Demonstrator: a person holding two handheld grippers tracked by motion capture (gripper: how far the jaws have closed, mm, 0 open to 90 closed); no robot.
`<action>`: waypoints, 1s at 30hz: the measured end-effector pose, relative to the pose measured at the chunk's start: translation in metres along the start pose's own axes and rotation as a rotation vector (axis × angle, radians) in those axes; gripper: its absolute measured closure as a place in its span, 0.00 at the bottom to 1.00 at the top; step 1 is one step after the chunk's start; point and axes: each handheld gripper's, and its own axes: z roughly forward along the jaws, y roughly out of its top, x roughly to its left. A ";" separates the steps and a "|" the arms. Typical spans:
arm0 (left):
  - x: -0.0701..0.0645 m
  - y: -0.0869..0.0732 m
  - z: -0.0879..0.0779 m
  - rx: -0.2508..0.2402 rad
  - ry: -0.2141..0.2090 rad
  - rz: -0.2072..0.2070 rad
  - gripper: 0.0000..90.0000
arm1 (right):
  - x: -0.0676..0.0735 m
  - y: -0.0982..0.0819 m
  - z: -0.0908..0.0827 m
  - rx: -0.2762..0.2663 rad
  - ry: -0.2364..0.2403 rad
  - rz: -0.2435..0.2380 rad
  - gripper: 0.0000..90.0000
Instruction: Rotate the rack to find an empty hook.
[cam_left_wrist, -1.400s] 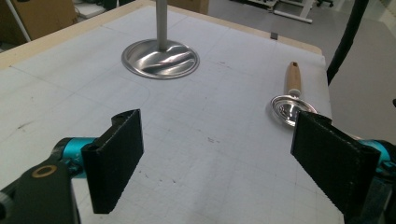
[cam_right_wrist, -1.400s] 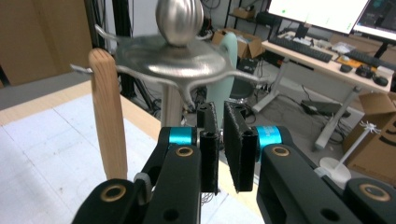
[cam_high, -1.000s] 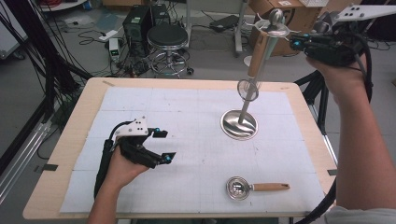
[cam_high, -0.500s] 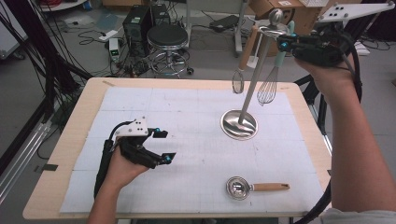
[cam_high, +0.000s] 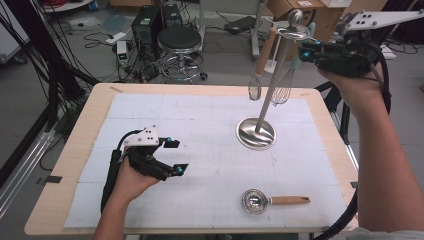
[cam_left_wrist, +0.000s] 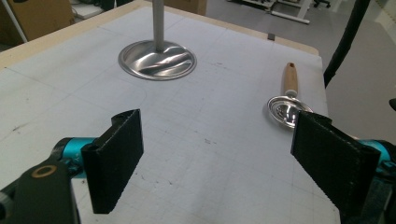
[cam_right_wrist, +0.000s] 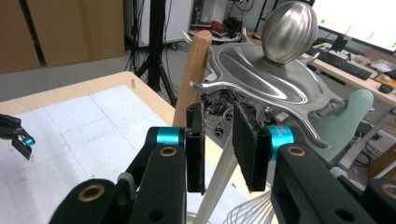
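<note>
right gripper (cam_right_wrist: 219, 147) jaws opening, nothing between

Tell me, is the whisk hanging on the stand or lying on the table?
Hanging: the whisk dangles from the stand, wires down, off the table.

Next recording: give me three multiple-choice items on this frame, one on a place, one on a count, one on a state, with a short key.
1. Where does the round steel strainer with a wooden handle lie?
A. on the white mat, near edge
B. on the stool
C. on the floor

2. How many utensils hang from the steel utensil stand?
A. none
B. two
C. five

3. How do the left claw's jaws stand?
A. shut on a whisk
B. wide apart, nothing between
C. shut on a cable

Key: 1 A, it lies flat on the mat; 2 B, a mesh strainer and a wire whisk hang; 3 B, bare mat shows between them.
</note>
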 end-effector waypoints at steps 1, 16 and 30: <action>0.000 0.000 0.000 0.002 -0.001 0.001 0.20 | 0.000 0.000 0.000 -0.005 0.002 -0.004 0.83; 0.001 0.000 0.000 0.005 -0.002 0.005 0.19 | 0.002 -0.004 0.002 0.004 0.009 0.003 0.82; 0.001 0.000 0.000 0.003 -0.002 0.006 0.19 | -0.001 -0.009 0.005 0.005 0.008 0.013 0.82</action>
